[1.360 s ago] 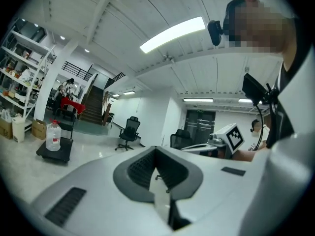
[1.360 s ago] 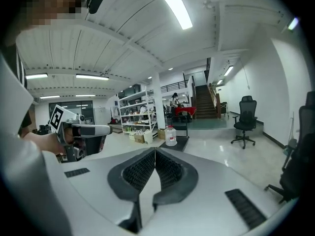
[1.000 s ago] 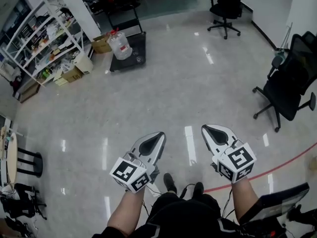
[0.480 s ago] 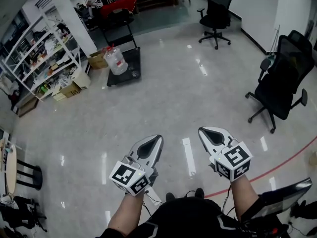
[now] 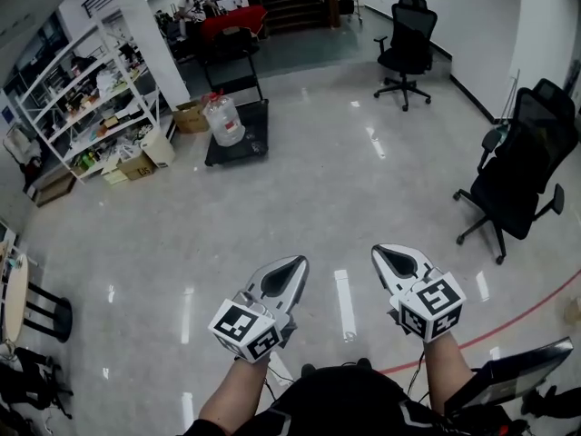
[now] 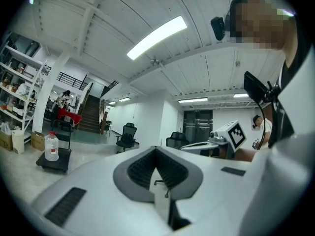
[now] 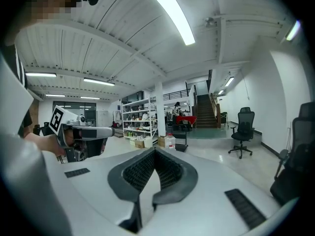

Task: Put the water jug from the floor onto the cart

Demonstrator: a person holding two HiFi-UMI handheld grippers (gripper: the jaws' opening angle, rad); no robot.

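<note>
Both grippers are closed with nothing between the jaws: the left gripper and the right gripper each show two black ribbed pads meeting at a point, set in a smooth white shell shaped like a leaf. In the head view the left gripper and the right gripper sit side by side over the floor, which is pale grey, glossy and streaked with light reflections. Each carries a white cube printed with black square markers. A thin red line curves across the floor at the right. Well away from both grippers, the water jug stands upright on the left part of the cart, a flat black platform with an upright tube handle. The jug is clear, rounded plastic with a red cap; how full it is cannot be told. Beside the cart, a white metal shelf holds mixed small goods, with cardboard boxes at its foot. Black mesh-backed office chairs stand at the right.
</note>
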